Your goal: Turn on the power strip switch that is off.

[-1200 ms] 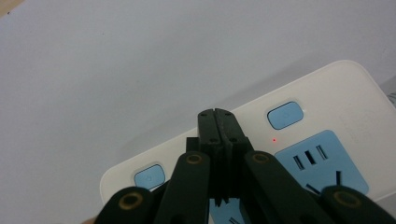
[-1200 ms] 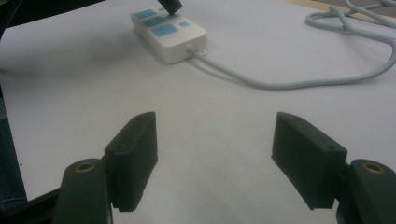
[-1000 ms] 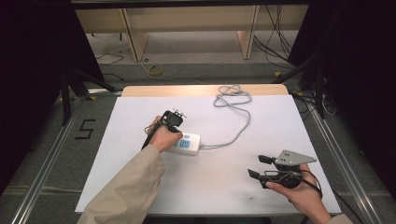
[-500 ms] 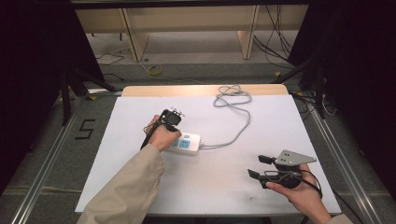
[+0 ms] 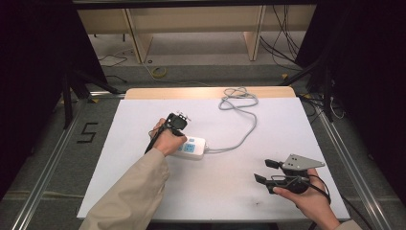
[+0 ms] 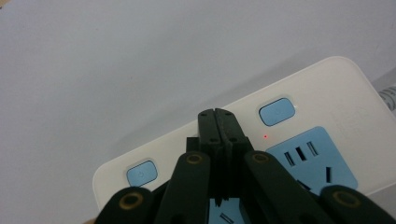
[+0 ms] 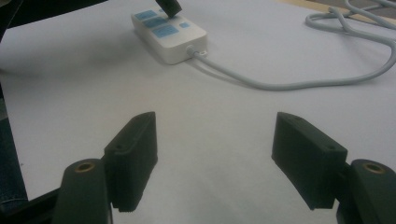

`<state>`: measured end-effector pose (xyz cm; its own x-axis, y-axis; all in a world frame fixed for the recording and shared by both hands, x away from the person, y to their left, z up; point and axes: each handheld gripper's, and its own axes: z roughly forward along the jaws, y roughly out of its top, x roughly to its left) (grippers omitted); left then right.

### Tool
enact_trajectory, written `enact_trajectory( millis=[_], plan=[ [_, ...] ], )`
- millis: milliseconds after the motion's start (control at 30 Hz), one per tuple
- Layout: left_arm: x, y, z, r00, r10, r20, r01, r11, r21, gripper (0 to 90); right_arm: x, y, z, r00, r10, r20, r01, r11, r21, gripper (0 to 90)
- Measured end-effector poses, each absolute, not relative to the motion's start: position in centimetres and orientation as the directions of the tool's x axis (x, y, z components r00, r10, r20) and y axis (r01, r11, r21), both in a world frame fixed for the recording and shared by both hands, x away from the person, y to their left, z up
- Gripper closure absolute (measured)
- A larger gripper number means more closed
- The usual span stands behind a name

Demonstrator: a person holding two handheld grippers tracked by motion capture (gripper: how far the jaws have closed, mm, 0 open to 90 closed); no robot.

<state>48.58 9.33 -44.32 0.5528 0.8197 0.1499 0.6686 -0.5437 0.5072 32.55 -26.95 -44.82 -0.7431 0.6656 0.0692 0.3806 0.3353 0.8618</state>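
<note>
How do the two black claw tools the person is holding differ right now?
The left gripper has its jaws pressed shut together, while the right gripper has its jaws spread wide apart. The left gripper's tip is down at the white power strip, between its blue buttons; the right gripper has nothing between its jaws, over bare white table. Both are black and hand-held.

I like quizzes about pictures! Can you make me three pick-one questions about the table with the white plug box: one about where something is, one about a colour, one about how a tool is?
1. Where is the power strip?
A. on the white table
B. on the floor
C. on a shelf

2. What colour are its buttons?
A. red
B. blue
C. green

3. How are the right tool's jaws?
A. shut
B. holding the cable
C. open, holding nothing

Answers: 1 A, it lies flat on the table; 2 B, both buttons show light blue; 3 C, bare table shows between the jaws.
</note>
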Motion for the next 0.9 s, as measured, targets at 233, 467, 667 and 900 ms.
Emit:
enact_trajectory(
  millis=[233, 467, 667, 900],
  plan=[
    [48.6, 9.35, -44.36, 0.555, 0.818, 0.15, 0.67, -0.546, 0.503, 90.0, 32.5, -26.94, -44.8, -0.743, 0.666, 0.07, 0.382, 0.335, 0.861, 31.4],
    [48.64, 9.39, -44.39, 0.554, 0.82, 0.146, 0.672, -0.544, 0.503, 90.0, 32.45, -26.94, -44.77, -0.743, 0.666, 0.069, 0.381, 0.336, 0.861, 31.4],
    [48.55, 9.2, -44.47, 0.551, 0.82, 0.155, 0.669, -0.545, 0.504, 90.0, 32.47, -26.9, -44.79, -0.742, 0.667, 0.069, 0.382, 0.335, 0.861, 31.4],
    [48.55, 9.17, -44.58, 0.55, 0.82, 0.158, 0.671, -0.547, 0.501, 90.0, 32.45, -26.89, -44.78, -0.741, 0.668, 0.07, 0.382, 0.334, 0.862, 31.4]
  ],
)
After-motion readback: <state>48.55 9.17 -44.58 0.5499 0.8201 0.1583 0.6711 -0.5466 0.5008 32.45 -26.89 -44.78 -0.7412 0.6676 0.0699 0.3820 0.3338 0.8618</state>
